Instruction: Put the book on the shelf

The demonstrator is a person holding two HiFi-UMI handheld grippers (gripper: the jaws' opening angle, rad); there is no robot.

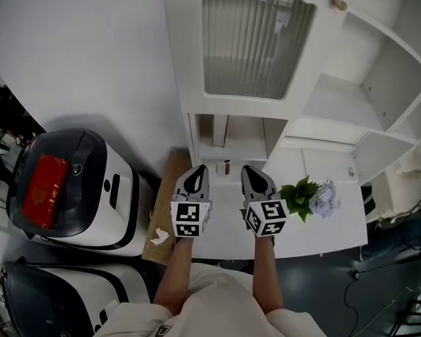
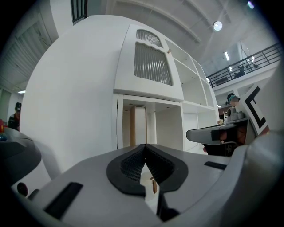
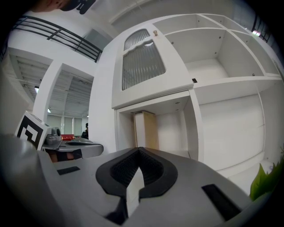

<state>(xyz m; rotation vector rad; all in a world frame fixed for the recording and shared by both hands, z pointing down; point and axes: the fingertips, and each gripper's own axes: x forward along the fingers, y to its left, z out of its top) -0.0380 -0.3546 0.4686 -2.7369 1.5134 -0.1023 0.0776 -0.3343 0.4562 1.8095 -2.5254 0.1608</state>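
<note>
A tall, thin, tan-and-white book (image 1: 219, 129) stands upright in the low open compartment of the white shelf unit (image 1: 297, 126). It also shows in the left gripper view (image 2: 139, 126) and the right gripper view (image 3: 146, 130). Both grippers hover side by side over the white table (image 1: 334, 231) in front of that compartment, pointing at it and a short way from it. My left gripper (image 1: 198, 169) (image 2: 145, 146) is shut with nothing in it. My right gripper (image 1: 251, 171) (image 3: 139, 150) is also shut and holds nothing.
A small dark object (image 1: 227, 168) stands on the table between the grippers and the shelf. A plant with pale flowers (image 1: 311, 196) sits to the right. On the left are two white-and-black machines (image 1: 76, 189), a wooden board (image 1: 168, 197) and a crumpled paper (image 1: 160, 234). A ribbed glass door (image 1: 252, 43) is above the compartment.
</note>
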